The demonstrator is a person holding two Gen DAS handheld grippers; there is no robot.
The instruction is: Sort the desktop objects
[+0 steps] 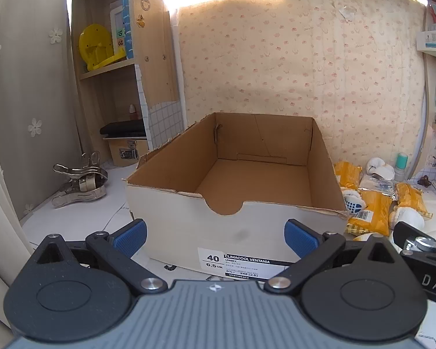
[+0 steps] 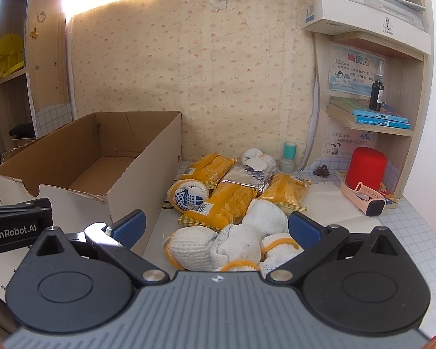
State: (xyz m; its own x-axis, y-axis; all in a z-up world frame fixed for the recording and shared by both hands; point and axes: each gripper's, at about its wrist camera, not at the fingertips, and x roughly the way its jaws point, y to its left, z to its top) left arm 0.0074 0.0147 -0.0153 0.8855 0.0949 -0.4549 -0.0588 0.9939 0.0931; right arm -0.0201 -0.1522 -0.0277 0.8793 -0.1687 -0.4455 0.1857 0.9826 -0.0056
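Desk [image 2: 407, 232]: empty shoebox [image 1: 232, 174], both tongs [image 1: 215, 237] [image 2: 216, 229] spread.

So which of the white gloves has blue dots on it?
The rolled glove beside the cardboard box, lying against the yellow packets. Its blue dots face up. The gloves piled nearest the right gripper show only white knit and yellow cuffs.

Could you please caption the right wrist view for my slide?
Open right claw over white gloves, yellow packets behind, empty cardboard box left.
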